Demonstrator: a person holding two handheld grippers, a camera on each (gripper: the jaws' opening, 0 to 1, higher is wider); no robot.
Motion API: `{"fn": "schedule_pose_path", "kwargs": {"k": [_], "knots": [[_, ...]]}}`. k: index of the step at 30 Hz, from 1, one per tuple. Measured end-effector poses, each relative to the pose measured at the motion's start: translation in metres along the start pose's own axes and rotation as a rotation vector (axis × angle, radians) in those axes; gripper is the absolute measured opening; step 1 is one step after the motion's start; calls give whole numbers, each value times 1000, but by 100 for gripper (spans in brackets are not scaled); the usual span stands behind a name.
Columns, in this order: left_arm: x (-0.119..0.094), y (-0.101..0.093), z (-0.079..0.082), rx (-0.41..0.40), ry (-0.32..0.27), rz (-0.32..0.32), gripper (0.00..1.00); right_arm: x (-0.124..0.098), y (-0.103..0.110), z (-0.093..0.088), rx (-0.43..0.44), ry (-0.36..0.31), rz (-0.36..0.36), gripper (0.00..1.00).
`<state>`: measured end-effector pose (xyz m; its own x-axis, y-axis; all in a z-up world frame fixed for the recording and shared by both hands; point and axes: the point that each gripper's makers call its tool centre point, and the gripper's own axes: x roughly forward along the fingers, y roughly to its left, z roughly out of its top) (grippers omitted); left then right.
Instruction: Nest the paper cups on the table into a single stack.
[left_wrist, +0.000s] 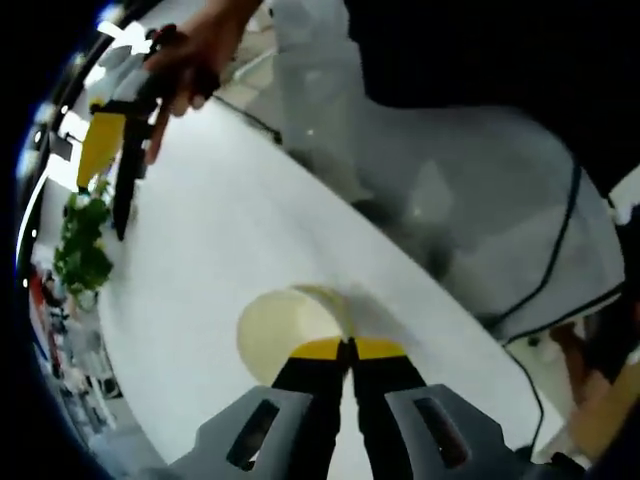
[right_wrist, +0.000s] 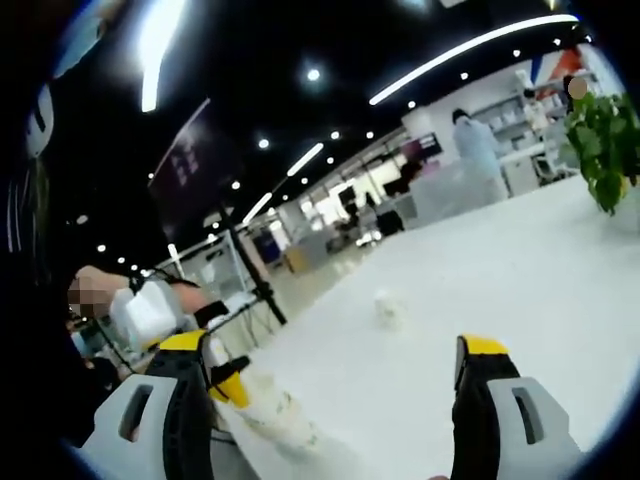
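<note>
Left gripper (left_wrist: 350, 348) pinches the paper cup (left_wrist: 290, 330) by its rim; right gripper (right_wrist: 335, 365), jaws spread, faces another cup (right_wrist: 387, 308) farther across the tabletop (right_wrist: 520, 270).

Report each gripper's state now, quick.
Left gripper: jaws shut on the rim of a paper cup on the white table.
Right gripper: open, holding nothing.

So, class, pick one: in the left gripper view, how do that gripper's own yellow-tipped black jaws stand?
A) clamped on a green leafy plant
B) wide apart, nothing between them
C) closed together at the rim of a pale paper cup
C: the left gripper has its yellow tips meeting at the rim of the pale paper cup on the white table.
</note>
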<state>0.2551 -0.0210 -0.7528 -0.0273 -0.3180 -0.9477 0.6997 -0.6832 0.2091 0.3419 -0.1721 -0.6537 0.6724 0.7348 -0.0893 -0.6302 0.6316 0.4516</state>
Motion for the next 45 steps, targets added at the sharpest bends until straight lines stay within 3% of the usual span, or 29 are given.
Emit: {"fn": "schedule_pose_path", "kwargs": {"k": [9, 16, 22, 40, 45], "knots": [[7, 3, 1, -58, -48, -6, 2, -11, -9, -2, 11, -3, -25, 100], [5, 4, 1, -95, -55, -12, 8, -14, -14, 1, 15, -12, -36, 100], [3, 3, 1, -127, -66, -5, 16, -11, -15, 1, 23, -15, -36, 100], [-12, -3, -8, -208, -87, 55, 18, 0, -8, -2, 6, 14, -11, 100], [-21, -3, -10, -332, -149, 114, 19, 1, -8, -4, -1, 23, -11, 100]]}}
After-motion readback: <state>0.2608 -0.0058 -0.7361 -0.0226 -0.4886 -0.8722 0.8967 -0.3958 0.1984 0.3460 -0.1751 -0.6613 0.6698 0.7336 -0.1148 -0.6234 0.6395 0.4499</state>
